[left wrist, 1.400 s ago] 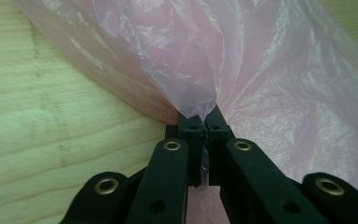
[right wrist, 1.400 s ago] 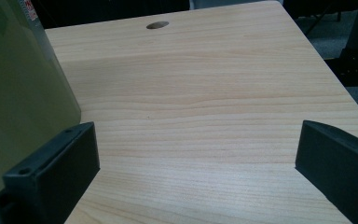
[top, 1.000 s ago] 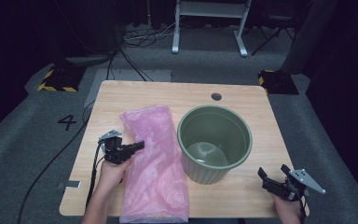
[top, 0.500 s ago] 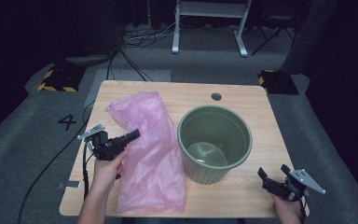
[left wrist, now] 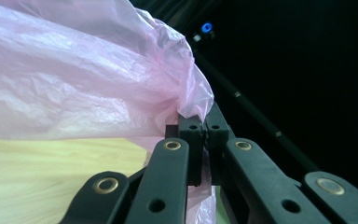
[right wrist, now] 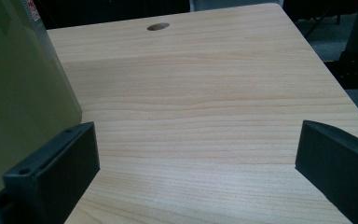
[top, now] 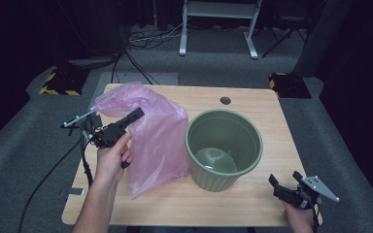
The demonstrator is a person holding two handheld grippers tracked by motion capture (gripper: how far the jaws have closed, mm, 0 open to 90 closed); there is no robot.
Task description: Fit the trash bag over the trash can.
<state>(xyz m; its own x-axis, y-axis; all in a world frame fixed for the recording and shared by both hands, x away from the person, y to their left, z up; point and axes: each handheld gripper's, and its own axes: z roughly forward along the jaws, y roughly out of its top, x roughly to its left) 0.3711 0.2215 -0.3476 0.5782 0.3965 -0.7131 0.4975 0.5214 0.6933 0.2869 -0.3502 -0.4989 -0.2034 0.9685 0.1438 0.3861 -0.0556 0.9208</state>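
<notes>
The left gripper [top: 137,115] is clamped tight on a pinch of the pink plastic bag [top: 158,141], holding it up over the left half of the wooden table [top: 252,104], with the bag's lower end trailing down to the near edge. In the left gripper view the film bunches right at the closed jaw tips, a small fold and not much more. Just right of the bag sits the green bucket [top: 225,148], mouth up. The right gripper [top: 282,187] waits at the near right corner, jaws spread wide with nothing between them, the bucket wall just off its left jaw. The worry here looks to be that thin grip: slick film could slide out of the pads if the bag drags on the table or catches the bucket's rim. A quick swing could also nudge the light bucket sideways, and one layer alone may be pinched, leaving the mouth hard to open.
</notes>
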